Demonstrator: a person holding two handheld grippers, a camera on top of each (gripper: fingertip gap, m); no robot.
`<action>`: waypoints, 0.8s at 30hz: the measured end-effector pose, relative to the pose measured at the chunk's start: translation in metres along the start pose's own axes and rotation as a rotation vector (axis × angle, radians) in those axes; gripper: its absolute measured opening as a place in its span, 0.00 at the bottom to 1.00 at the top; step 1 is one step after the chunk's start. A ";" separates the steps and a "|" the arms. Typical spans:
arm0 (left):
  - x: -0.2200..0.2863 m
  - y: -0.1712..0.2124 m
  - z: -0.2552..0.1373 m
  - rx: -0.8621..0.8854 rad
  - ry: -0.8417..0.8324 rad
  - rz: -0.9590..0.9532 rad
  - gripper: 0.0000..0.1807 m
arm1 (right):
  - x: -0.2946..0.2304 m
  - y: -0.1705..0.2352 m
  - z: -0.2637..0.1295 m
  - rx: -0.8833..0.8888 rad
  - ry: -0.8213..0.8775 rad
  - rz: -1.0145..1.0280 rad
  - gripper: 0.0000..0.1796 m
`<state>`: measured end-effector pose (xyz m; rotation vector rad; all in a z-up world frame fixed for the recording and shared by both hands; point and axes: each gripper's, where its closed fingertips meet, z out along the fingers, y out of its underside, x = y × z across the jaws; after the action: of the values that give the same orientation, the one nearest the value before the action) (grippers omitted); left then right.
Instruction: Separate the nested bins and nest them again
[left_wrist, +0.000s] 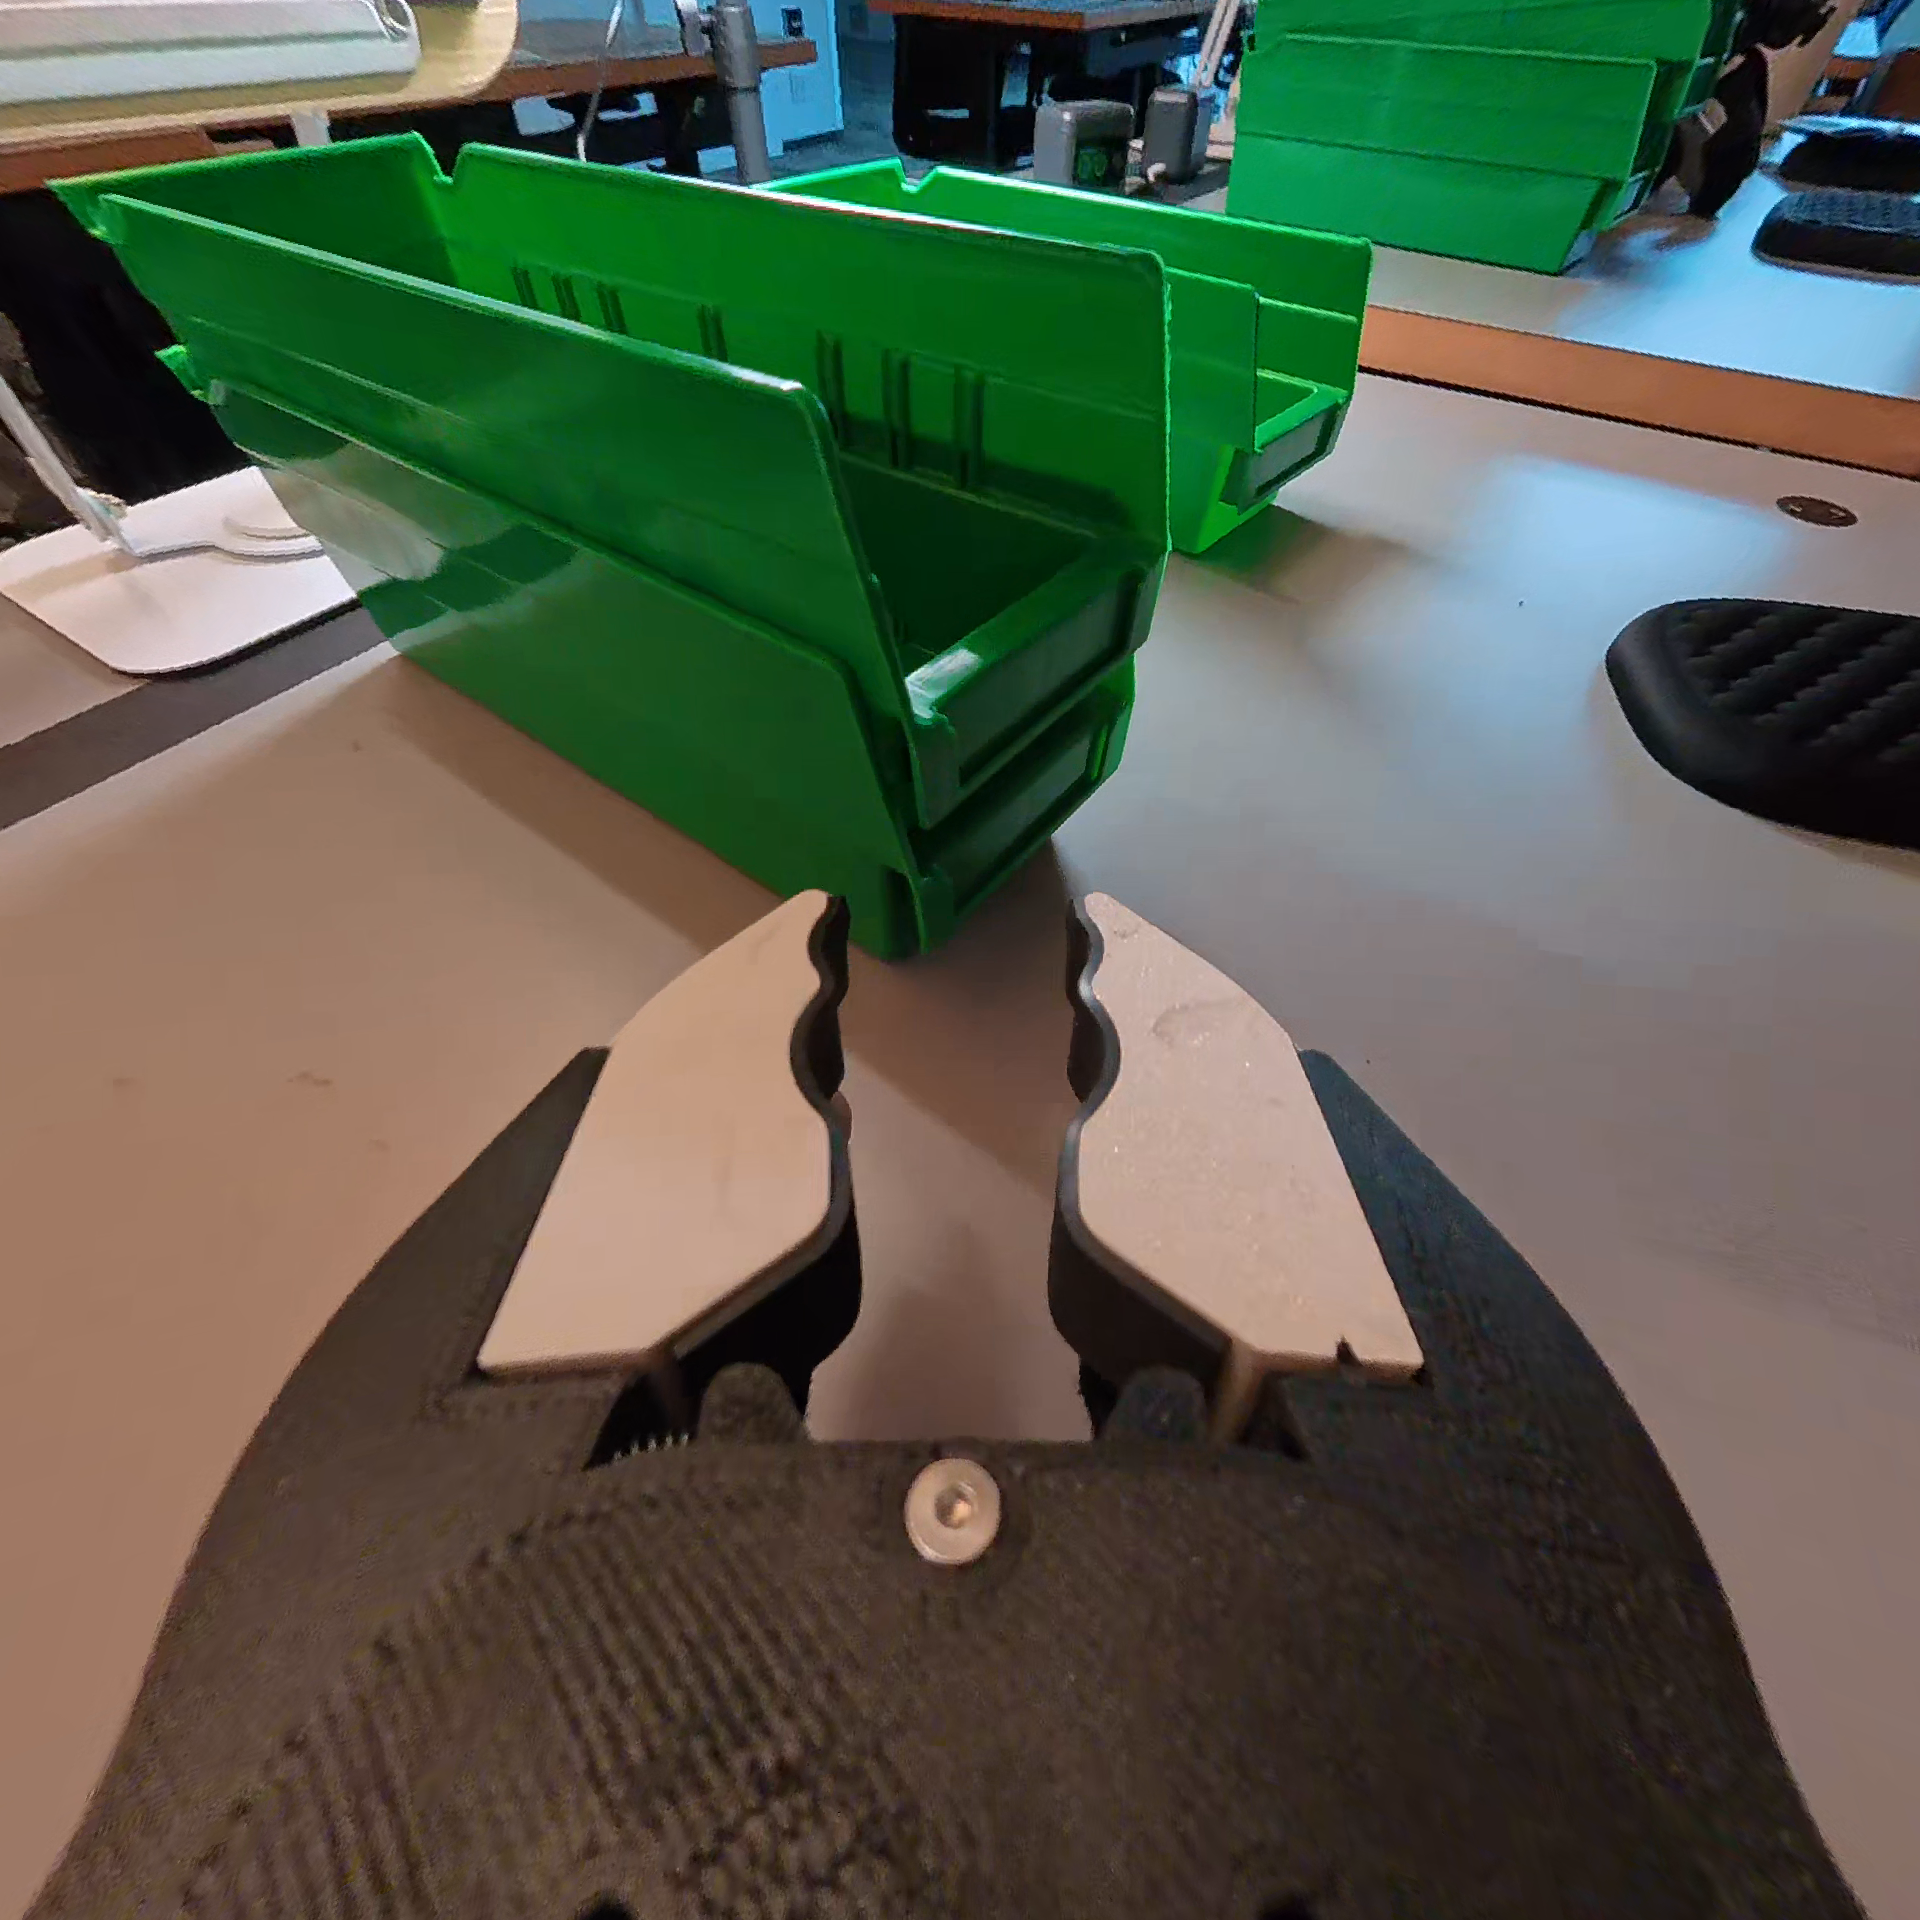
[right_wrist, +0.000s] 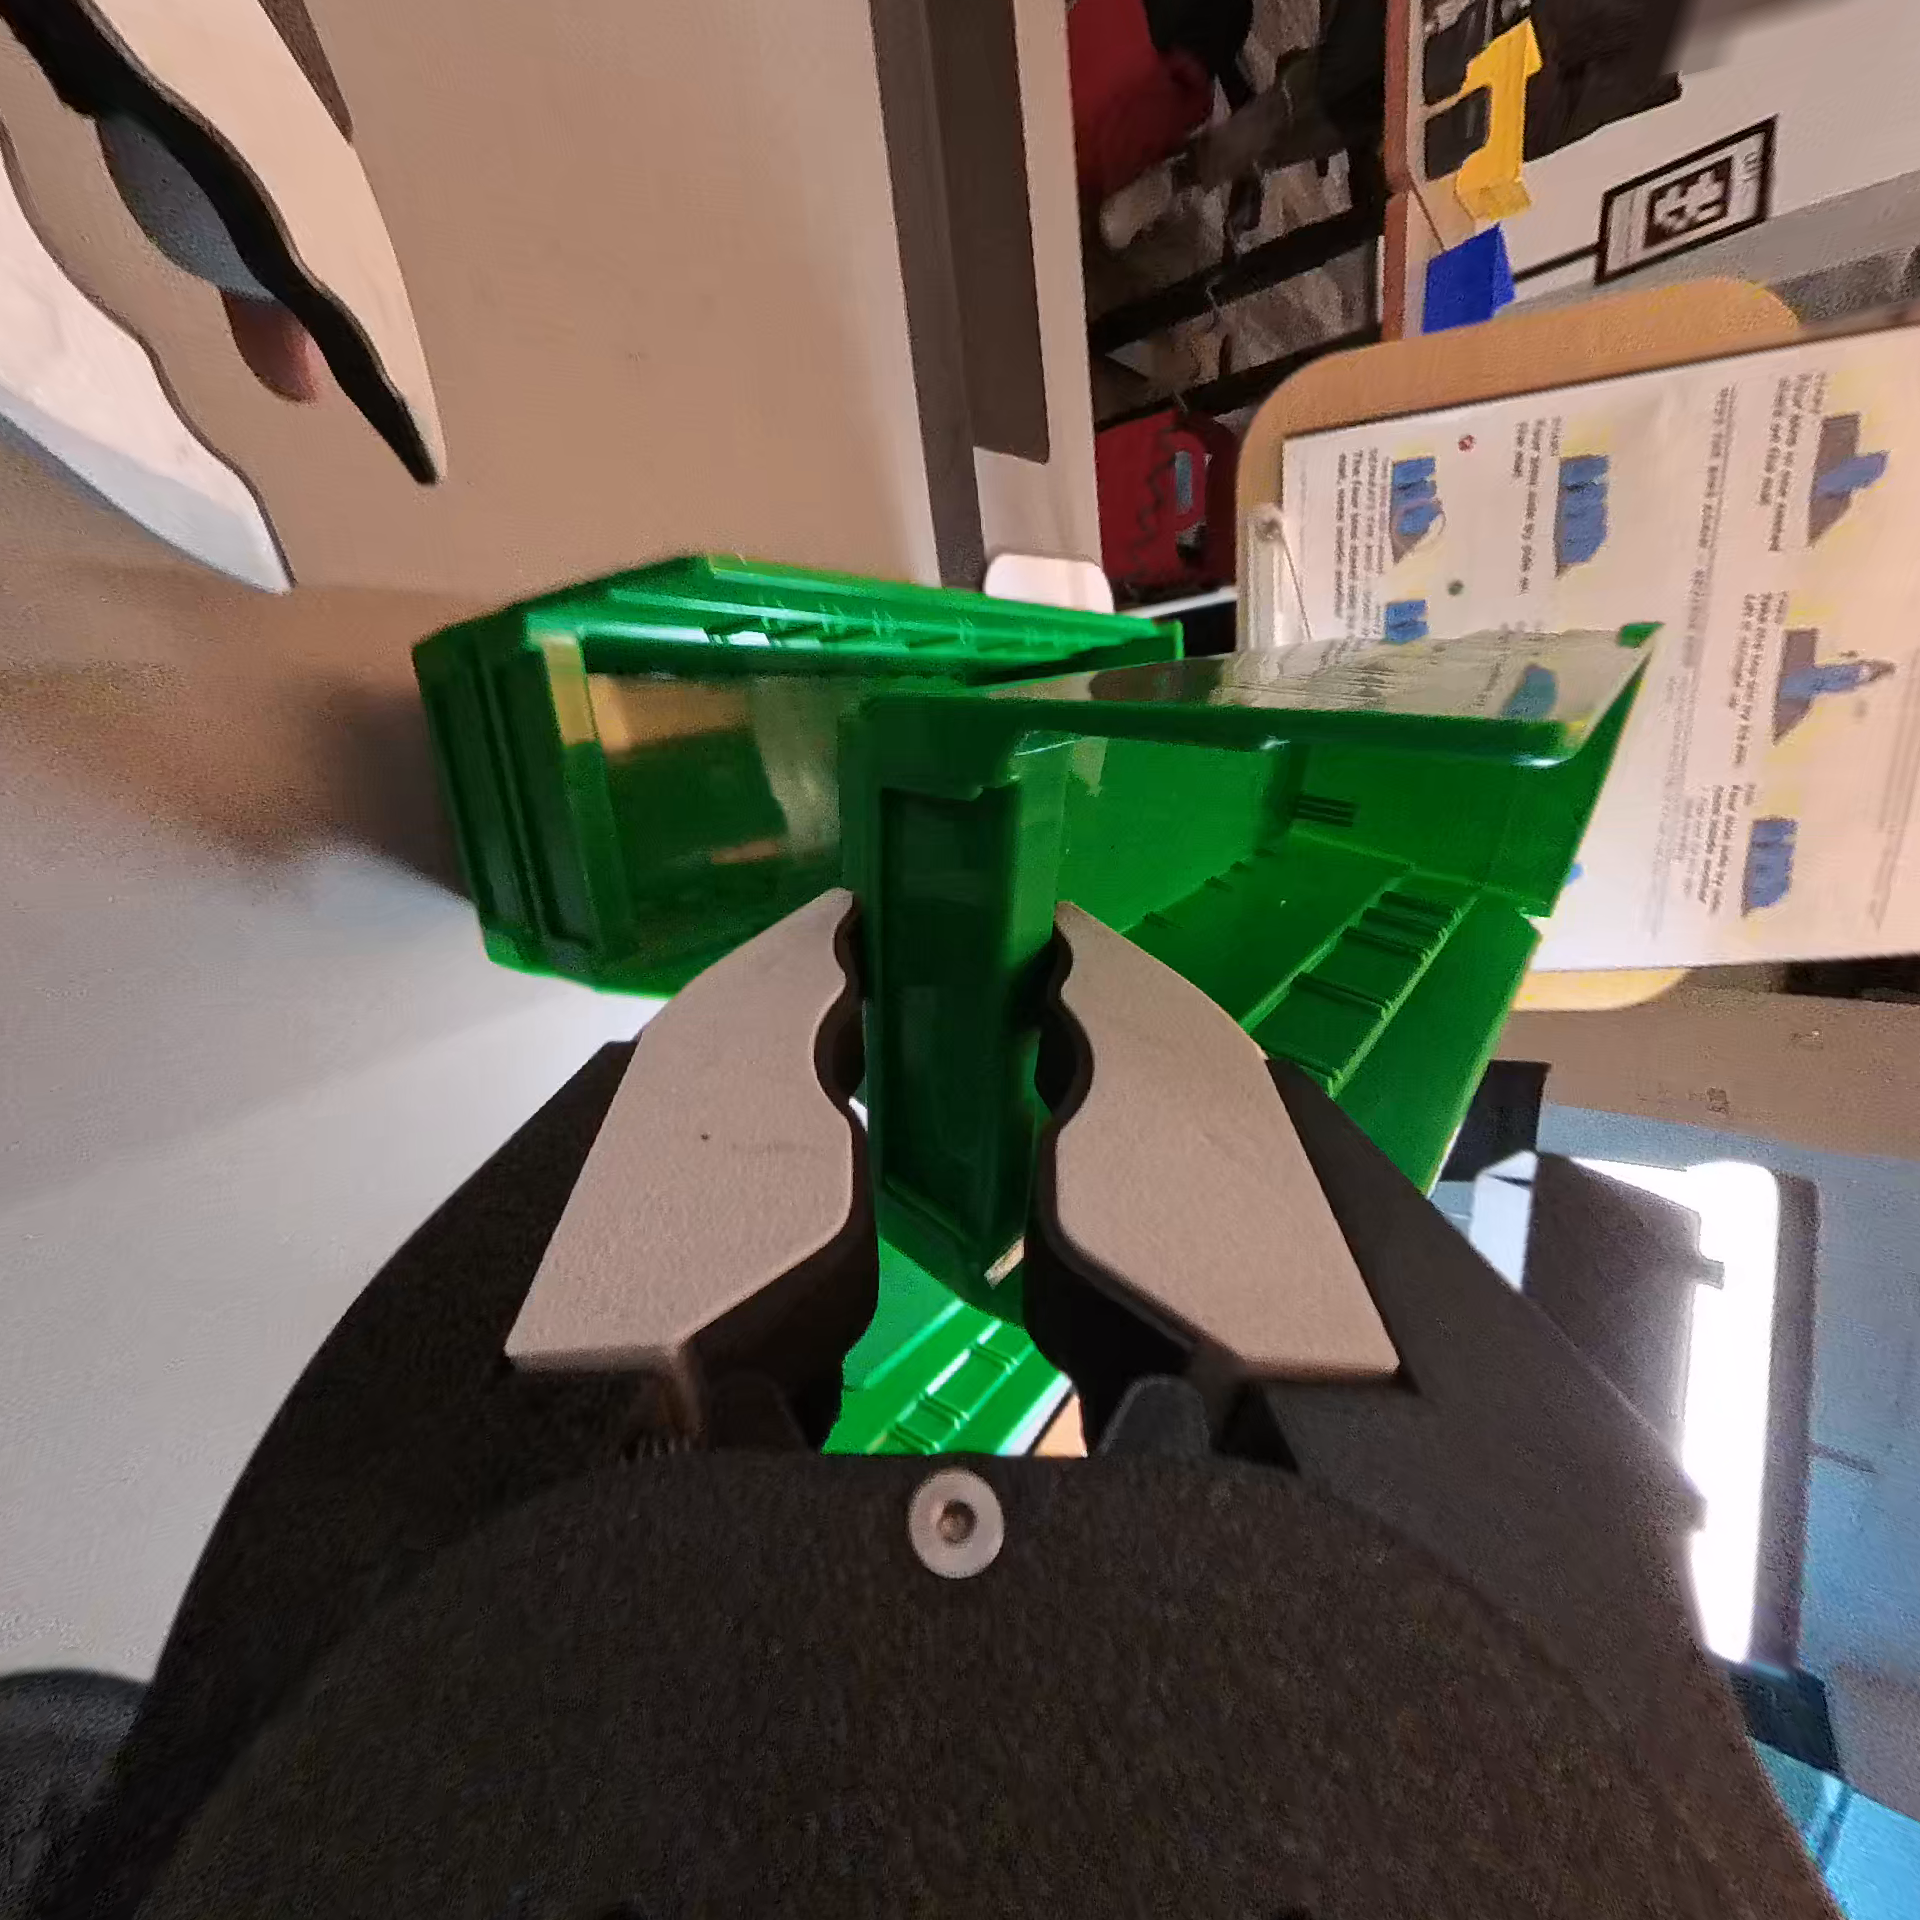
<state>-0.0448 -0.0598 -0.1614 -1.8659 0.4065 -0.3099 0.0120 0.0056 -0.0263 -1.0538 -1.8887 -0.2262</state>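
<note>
Beige table (left_wrist: 1455, 935) carries nested bins (left_wrist: 644, 582) at centre frame, the left gripper (left_wrist: 951, 920) gaping before them (empty), while the right gripper (right_wrist: 951, 935) clamps a bin (right_wrist: 1299, 914) by its front lip.

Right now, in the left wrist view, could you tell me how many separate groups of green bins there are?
3. A nested stack just ahead of the left gripper, a second group behind it to the right, a third stack far back; nested bins may be hidden.
</note>
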 end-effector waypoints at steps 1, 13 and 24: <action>-0.002 -0.001 -0.002 0.009 -0.008 -0.006 0.23 | -0.005 -0.006 0.006 -0.006 -0.012 0.005 0.16; -0.013 -0.018 -0.020 0.100 -0.081 -0.008 0.27 | -0.068 0.001 0.074 -0.193 -0.134 -0.073 0.16; -0.010 -0.011 -0.016 0.073 -0.075 0.011 0.27 | -0.081 -0.009 0.063 -0.021 -0.159 -0.063 0.27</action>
<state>-0.0591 -0.0665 -0.1461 -1.7976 0.3494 -0.2433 -0.0187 -0.0126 -0.1229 -1.0530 -2.0686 -0.2035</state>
